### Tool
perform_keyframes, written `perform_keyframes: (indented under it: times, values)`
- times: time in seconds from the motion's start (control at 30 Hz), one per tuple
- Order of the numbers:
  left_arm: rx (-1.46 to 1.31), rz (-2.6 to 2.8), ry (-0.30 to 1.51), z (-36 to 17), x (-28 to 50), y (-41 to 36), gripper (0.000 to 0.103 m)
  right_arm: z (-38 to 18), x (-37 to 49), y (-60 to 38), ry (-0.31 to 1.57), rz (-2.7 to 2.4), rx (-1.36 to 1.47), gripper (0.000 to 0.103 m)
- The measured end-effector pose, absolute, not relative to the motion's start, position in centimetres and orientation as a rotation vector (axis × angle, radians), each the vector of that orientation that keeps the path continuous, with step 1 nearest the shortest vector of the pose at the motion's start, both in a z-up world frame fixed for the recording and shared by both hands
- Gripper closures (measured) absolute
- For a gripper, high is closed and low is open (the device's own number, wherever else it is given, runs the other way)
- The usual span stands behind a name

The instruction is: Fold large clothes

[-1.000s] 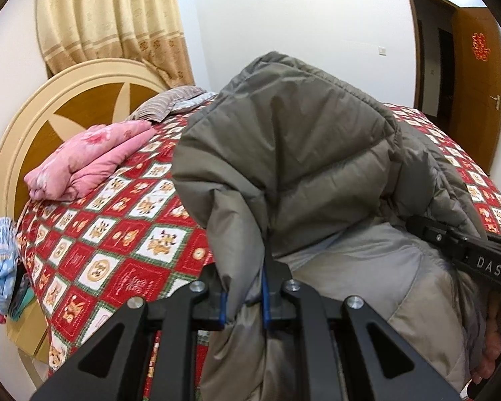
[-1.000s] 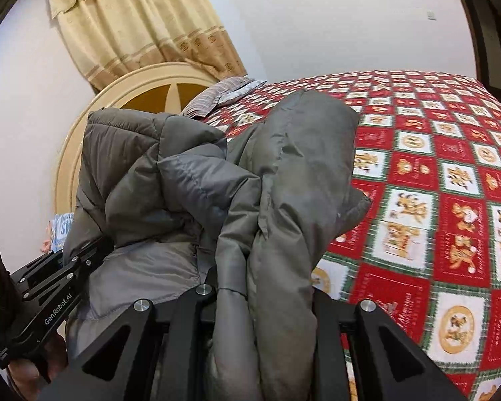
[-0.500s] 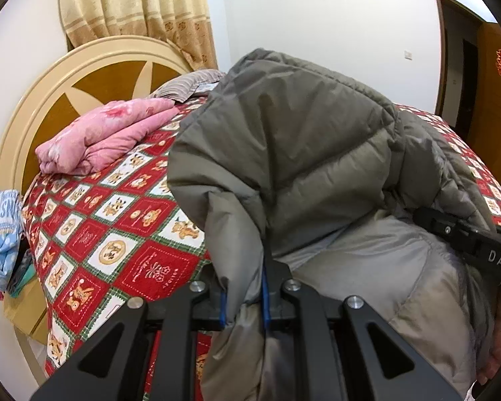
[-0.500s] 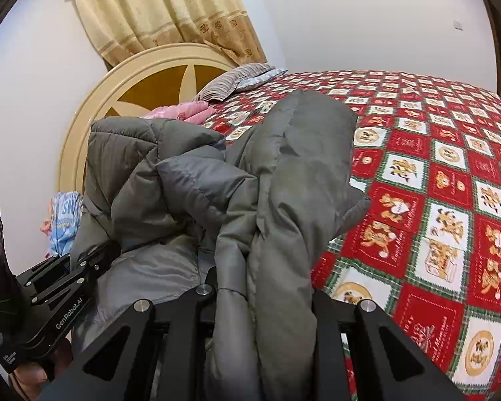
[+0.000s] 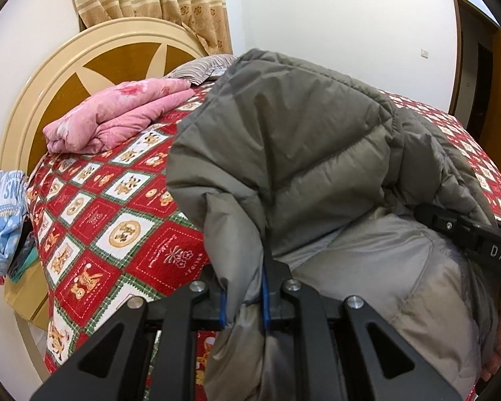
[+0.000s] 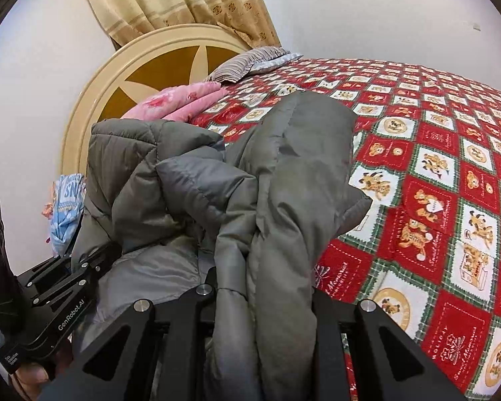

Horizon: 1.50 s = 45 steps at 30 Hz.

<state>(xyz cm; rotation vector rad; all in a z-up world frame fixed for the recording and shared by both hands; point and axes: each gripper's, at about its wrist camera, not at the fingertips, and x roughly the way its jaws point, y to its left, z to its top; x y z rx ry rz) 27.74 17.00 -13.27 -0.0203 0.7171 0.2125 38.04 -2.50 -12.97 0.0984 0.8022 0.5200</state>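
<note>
Right claw (image 6: 264,287) tips buried in jacket (image 6: 284,167); bed (image 6: 451,153) cut off by frame.

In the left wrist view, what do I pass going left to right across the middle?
blue patterned cloth → pink folded quilt → grey puffer jacket → right gripper

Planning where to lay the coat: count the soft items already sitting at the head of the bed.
2: a folded pink quilt near the headboard, and a striped pillow just beyond it. The grey jacket may hide more.
</note>
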Motion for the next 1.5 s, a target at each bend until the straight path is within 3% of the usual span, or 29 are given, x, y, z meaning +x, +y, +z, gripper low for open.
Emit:
perform_keyframes:
  times: [0.33,0.5,0.73,0.9,1.23,1.5]
  values:
    - [-0.015,0.213,0.739,-14.4,28.2,17.3,0.081,-14.6,38.7,-2.1,0.840,0.510,0.090,0.086]
    - [0.000,0.221,0.747,-14.8,28.5,17.2,0.070,-15.4,39.1,-2.5,0.857,0.500,0.097,0.086]
    - [0.006,0.227,0.750,-15.3,28.6,17.3,0.063,-16.3,39.4,-3.0,0.880,0.497,0.117,0.083]
    - [0.006,0.236,0.751,-15.7,28.9,17.2,0.049,-17.1,39.5,-3.7,0.890,0.488,0.134,0.075]
    - [0.036,0.256,0.758,-16.2,29.3,16.7,0.039,-18.1,39.9,-4.4,0.913,0.476,0.147,0.069]
    - [0.032,0.278,0.760,-16.4,29.4,16.9,0.025,-18.7,39.9,-4.5,0.924,0.463,0.140,0.062]
